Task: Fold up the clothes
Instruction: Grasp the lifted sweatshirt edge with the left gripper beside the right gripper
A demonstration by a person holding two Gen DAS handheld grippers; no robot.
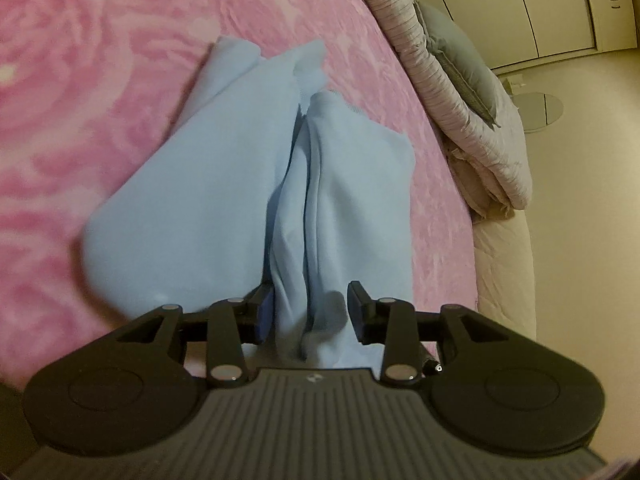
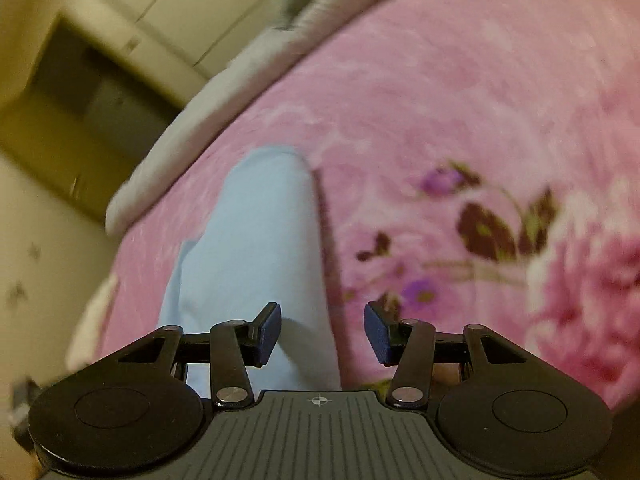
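Observation:
A light blue garment (image 1: 224, 184) lies bunched on the pink floral blanket (image 1: 80, 80), its folds running away from me. My left gripper (image 1: 312, 312) is open, with a ridge of the blue cloth between its two fingers but not pinched. In the right wrist view the same blue garment (image 2: 248, 248) lies on the pink blanket (image 2: 440, 100). My right gripper (image 2: 322, 332) is open above the garment's near right edge, holding nothing.
A folded striped quilt (image 1: 460, 92) and a grey pillow (image 1: 460, 52) lie along the bed's far right edge. Beyond are a beige floor (image 1: 580, 160), white wardrobe doors (image 1: 540, 4) and a round fan base (image 1: 540, 108). The bed edge (image 2: 160, 152) shows left in the right wrist view.

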